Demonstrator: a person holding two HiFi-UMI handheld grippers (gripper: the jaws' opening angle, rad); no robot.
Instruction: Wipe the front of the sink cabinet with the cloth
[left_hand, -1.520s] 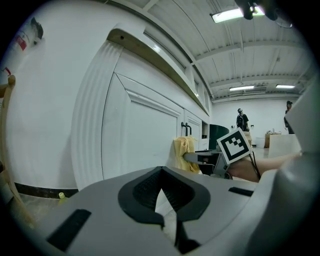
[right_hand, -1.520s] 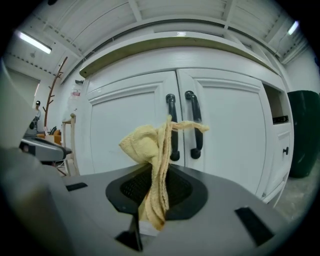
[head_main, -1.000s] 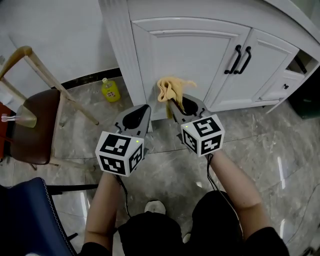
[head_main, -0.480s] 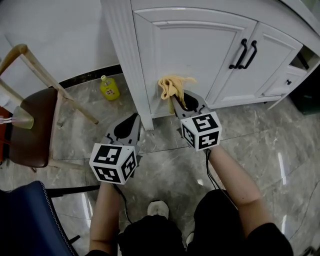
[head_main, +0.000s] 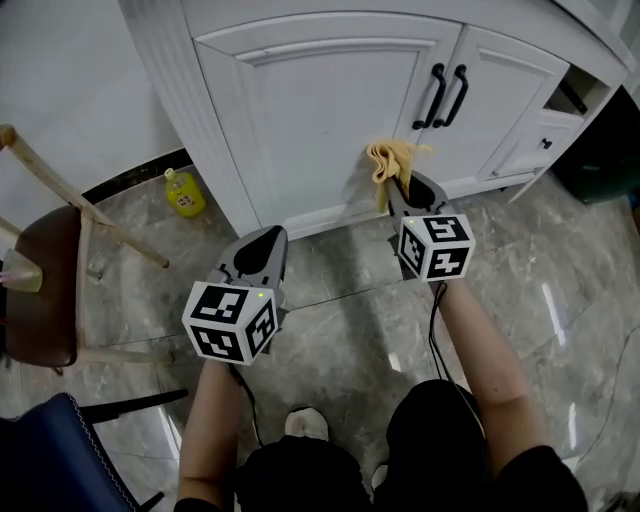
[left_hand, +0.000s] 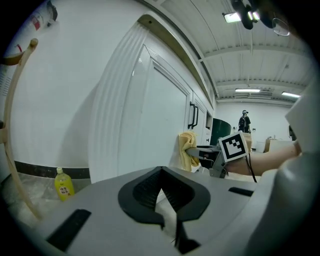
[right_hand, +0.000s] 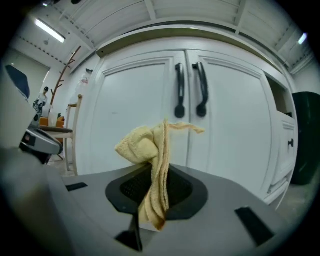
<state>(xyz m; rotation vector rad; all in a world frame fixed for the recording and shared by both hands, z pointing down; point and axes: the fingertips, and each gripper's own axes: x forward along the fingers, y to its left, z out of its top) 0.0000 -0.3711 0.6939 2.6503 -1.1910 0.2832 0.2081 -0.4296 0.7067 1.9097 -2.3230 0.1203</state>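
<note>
The white sink cabinet (head_main: 310, 100) has two doors with black handles (head_main: 447, 92). My right gripper (head_main: 400, 186) is shut on a bunched yellow cloth (head_main: 393, 160) and holds it at the bottom of the left door, just below the handles. In the right gripper view the cloth (right_hand: 150, 150) sticks up from between the jaws in front of the door seam. My left gripper (head_main: 262, 246) hangs lower over the floor, short of the cabinet's left part, shut with nothing in it. The left gripper view shows the cloth (left_hand: 188, 150) off to the right.
A small yellow bottle (head_main: 185, 192) stands on the marble floor by the cabinet's left corner post. A wooden chair (head_main: 45, 290) and a blue seat (head_main: 60, 450) are at the left. A dark bin (head_main: 600, 150) stands right of the cabinet.
The right gripper has carried the cloth rightward along the cabinet's bottom edge, from near the left corner post to under the handles. The left gripper has drawn back from the cabinet.
</note>
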